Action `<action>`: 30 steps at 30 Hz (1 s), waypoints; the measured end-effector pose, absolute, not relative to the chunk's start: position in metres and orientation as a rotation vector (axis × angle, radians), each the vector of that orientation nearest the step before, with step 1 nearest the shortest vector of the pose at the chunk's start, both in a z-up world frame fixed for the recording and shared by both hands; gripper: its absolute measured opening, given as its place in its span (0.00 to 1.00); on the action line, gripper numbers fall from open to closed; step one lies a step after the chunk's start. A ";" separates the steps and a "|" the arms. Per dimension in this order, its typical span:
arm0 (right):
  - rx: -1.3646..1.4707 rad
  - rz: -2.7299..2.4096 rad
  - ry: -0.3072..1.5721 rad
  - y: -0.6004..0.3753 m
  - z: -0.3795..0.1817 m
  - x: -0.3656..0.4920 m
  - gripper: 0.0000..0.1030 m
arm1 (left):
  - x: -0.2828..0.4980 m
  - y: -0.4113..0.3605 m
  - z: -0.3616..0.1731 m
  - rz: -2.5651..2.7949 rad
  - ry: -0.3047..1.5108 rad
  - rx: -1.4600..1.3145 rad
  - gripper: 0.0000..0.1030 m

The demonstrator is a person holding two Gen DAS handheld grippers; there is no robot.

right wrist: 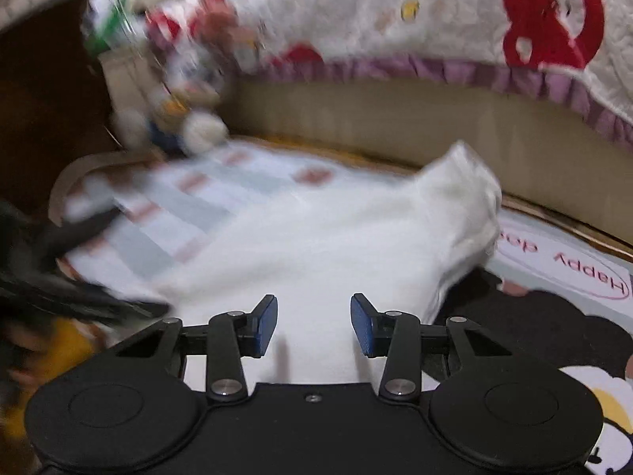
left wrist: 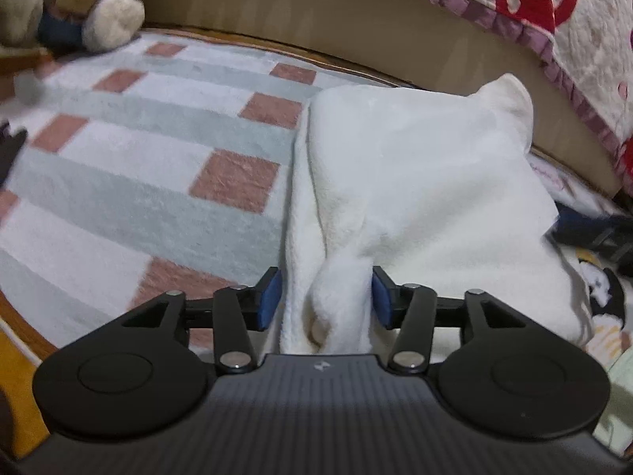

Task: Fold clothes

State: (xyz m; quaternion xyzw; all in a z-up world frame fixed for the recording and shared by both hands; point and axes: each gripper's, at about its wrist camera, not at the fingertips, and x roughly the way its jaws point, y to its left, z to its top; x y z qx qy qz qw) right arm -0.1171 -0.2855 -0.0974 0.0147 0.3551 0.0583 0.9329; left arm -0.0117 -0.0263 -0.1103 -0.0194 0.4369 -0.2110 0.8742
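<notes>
A white fleece garment [left wrist: 415, 182] lies folded on a checked blanket [left wrist: 138, 150], one corner sticking up at the far right. My left gripper [left wrist: 326, 297] is open at its near edge. A bunched fold of the fleece stands between the blue pads [left wrist: 271, 297] and touches the right one. In the blurred right wrist view the same garment [right wrist: 316, 245] spreads out ahead. My right gripper [right wrist: 314, 324] hangs open just over its near part, with flat cloth under the gap and nothing pinched.
A plush toy [left wrist: 103, 12] sits at the blanket's far left corner. A tan padded wall [left wrist: 356, 27] runs behind, with a red-patterned quilt [left wrist: 554, 0] draped over it. A printed mat [right wrist: 573, 261] lies to the right. A dark blurred shape [right wrist: 59, 285] is at the left.
</notes>
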 end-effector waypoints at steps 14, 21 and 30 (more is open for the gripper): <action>-0.029 0.098 0.653 -0.275 -0.120 -0.134 0.48 | 0.010 -0.055 -0.115 -0.445 0.950 0.034 0.57; 0.220 0.252 0.786 -0.317 -0.104 -0.163 0.57 | 0.020 -0.013 -0.107 -0.437 1.000 -0.231 0.62; 0.885 0.083 0.768 -0.418 -0.141 -0.141 0.78 | 0.054 -0.018 -0.133 -0.513 1.095 -0.285 0.75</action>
